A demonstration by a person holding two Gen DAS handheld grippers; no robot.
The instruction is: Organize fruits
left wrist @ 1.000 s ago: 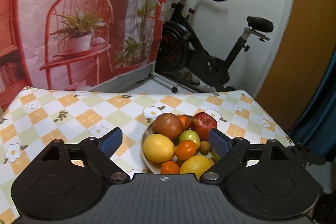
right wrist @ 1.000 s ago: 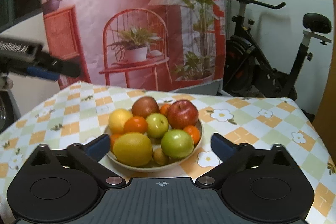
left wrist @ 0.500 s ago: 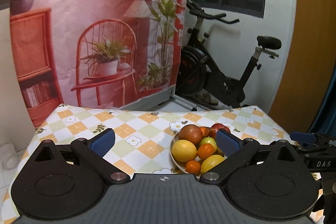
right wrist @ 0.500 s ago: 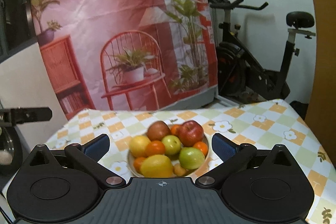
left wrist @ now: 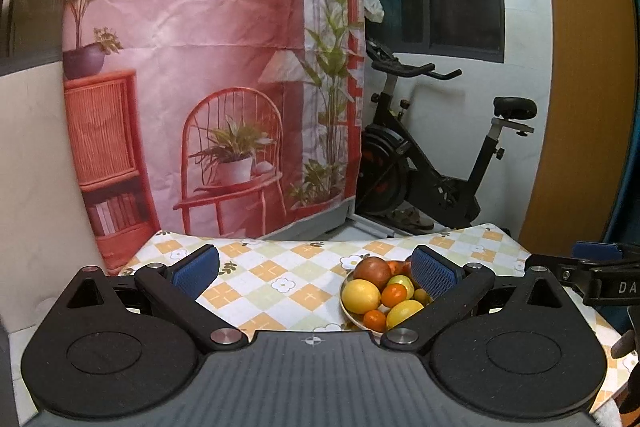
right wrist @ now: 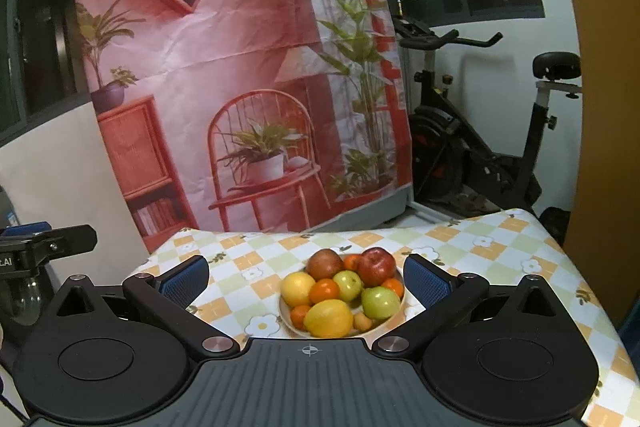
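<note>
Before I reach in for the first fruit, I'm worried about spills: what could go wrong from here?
1. The fruit is heaped in the bowl; pulling the low lemon could send the red apple rolling.
2. The green apple sits at the rim and might tip out if nudged.
3. Both the left hand-held gripper and the right hand-held gripper are open and facing the same bowl, so they may collide.
</note>
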